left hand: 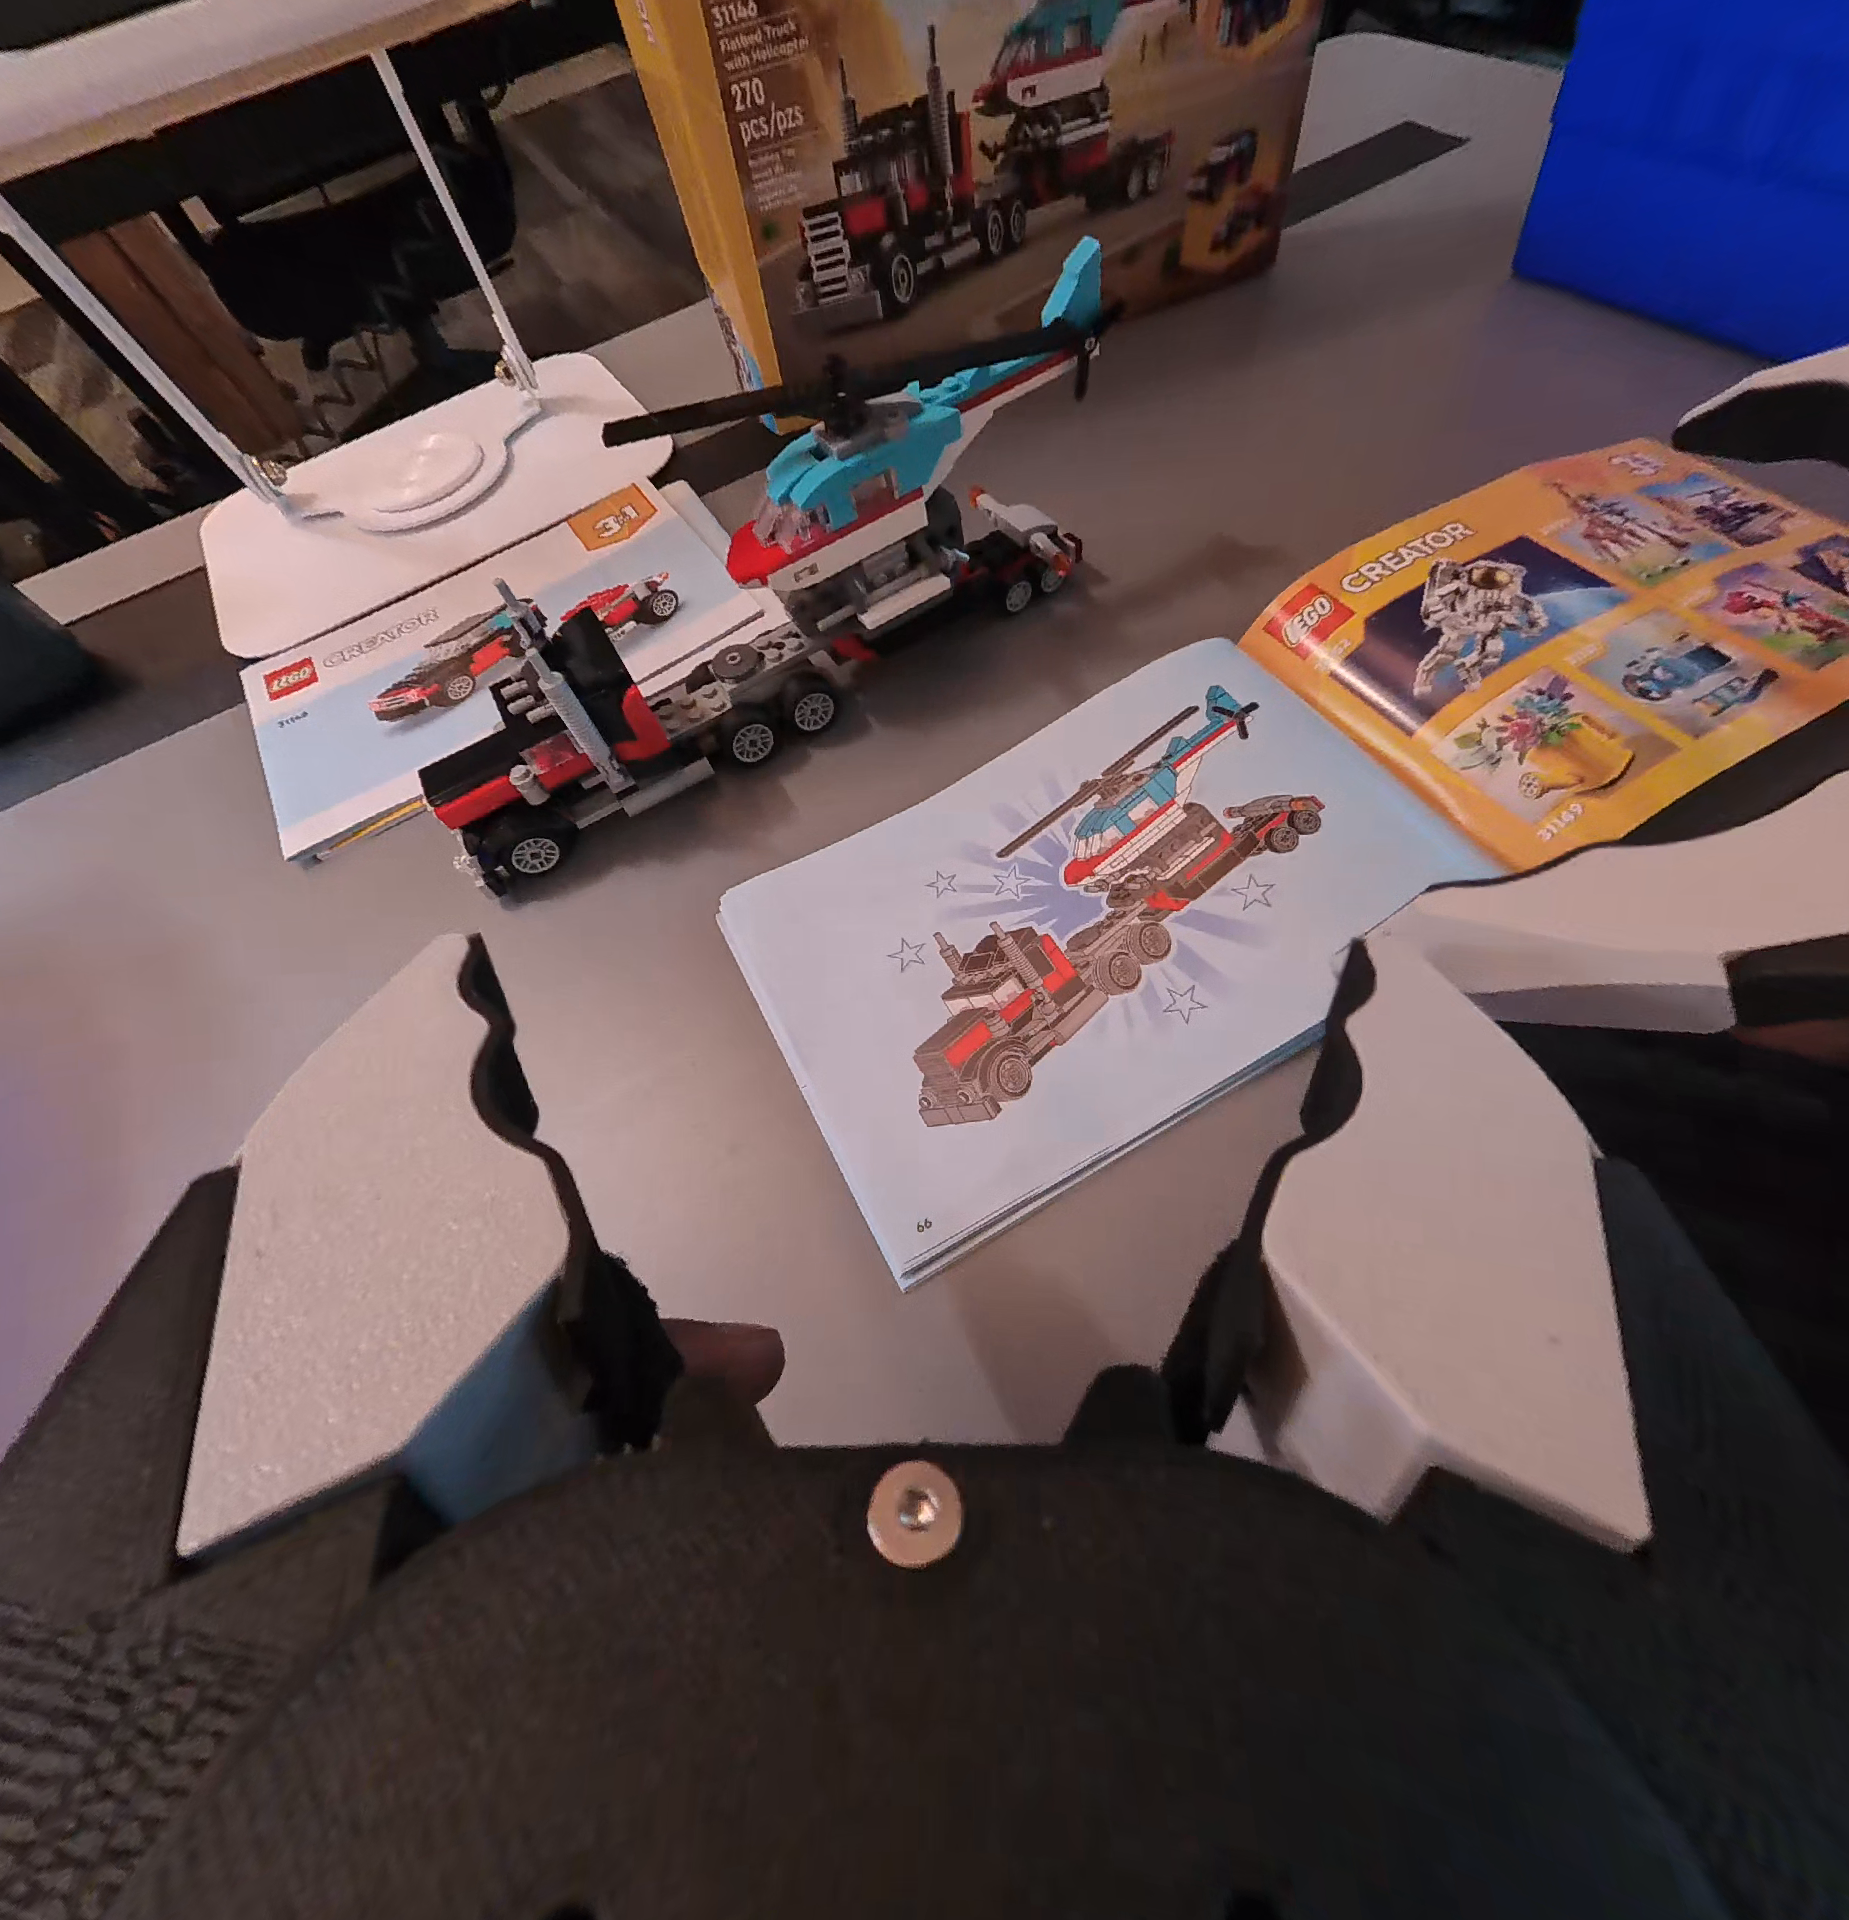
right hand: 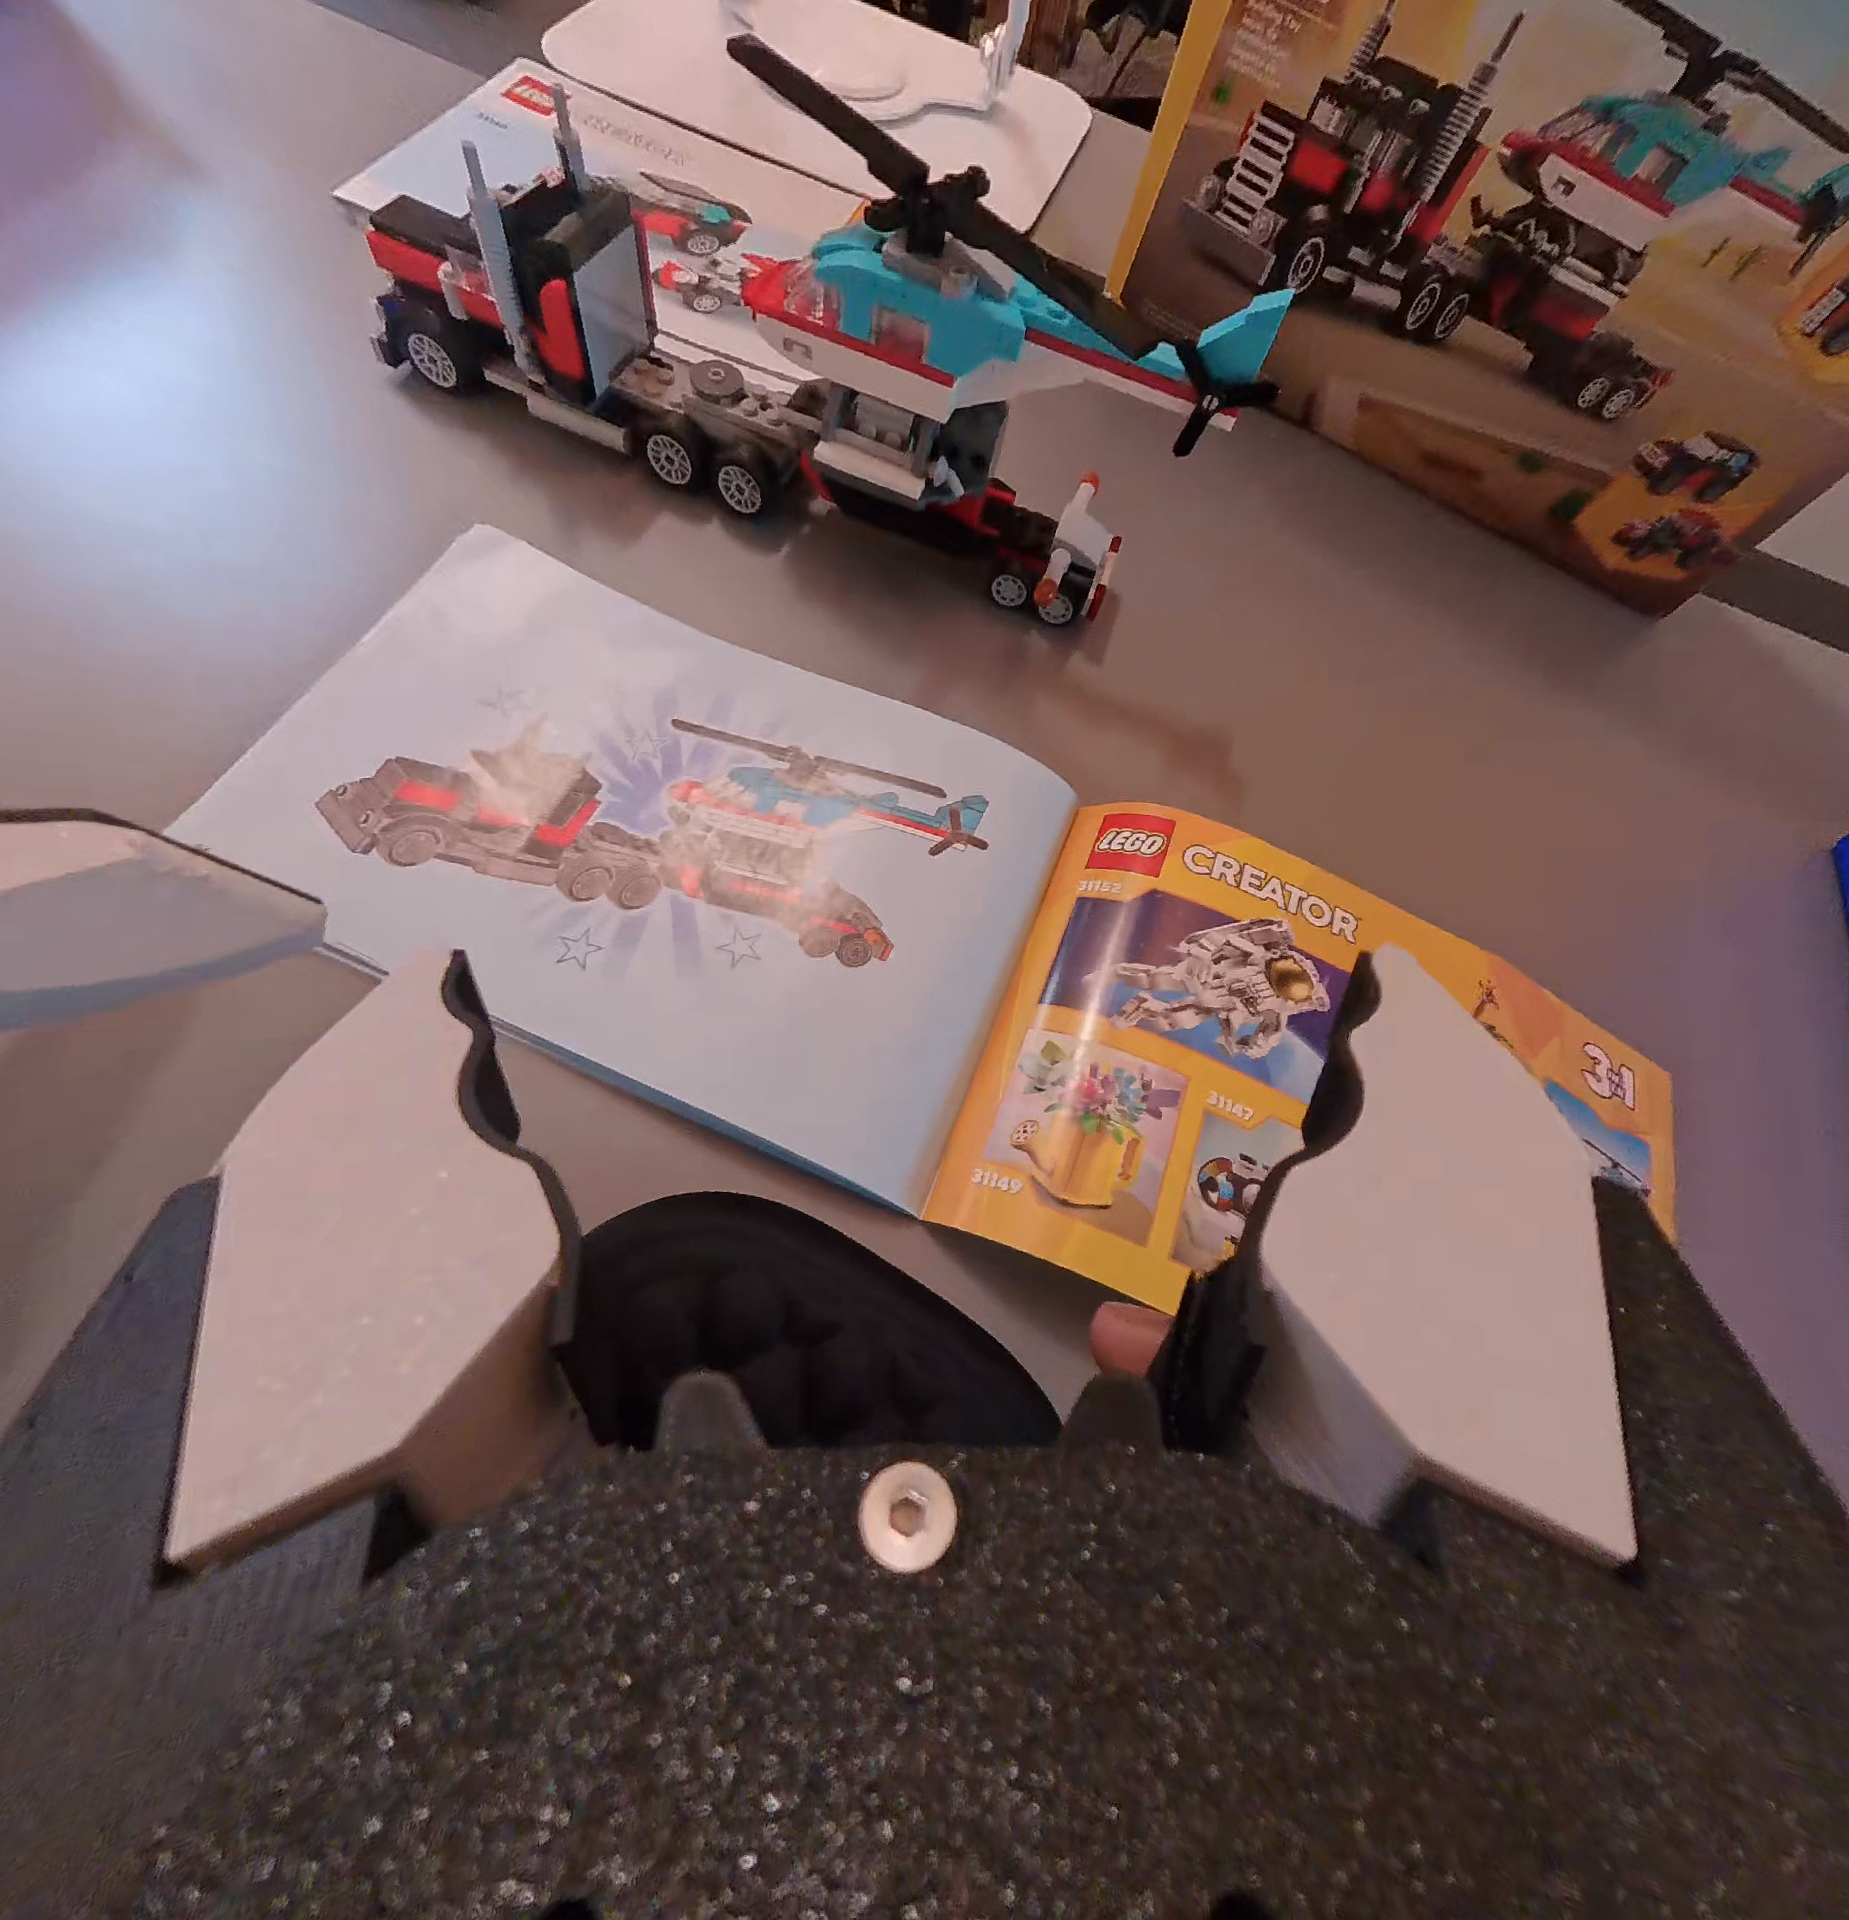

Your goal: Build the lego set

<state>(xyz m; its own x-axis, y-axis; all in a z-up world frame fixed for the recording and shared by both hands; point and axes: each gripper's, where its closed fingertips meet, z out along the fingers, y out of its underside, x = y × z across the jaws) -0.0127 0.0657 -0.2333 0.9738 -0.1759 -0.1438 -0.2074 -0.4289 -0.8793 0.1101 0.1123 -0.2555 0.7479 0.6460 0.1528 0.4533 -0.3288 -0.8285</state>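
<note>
The built lego truck [left hand: 587,748] stands on the grey table [left hand: 172,987] with the teal, white and red helicopter [left hand: 858,499] on its flatbed trailer. Both also show in the right wrist view, truck [right hand: 546,301] and helicopter [right hand: 899,301]. An open instruction booklet [left hand: 1055,987] lies in front of the truck. My left gripper [left hand: 909,966] is open and empty, just left of the booklet. My right gripper [right hand: 909,966] is open over the booklet's [right hand: 691,883] orange right page, its jaws wide on either side of it.
The set's box [left hand: 1003,156] stands behind the model. A second, closed booklet [left hand: 380,675] lies partly under the truck's cab, next to a white stand base [left hand: 432,499]. A blue bin [left hand: 1720,156] is at the far right. One left-gripper finger [right hand: 120,914] shows at the left.
</note>
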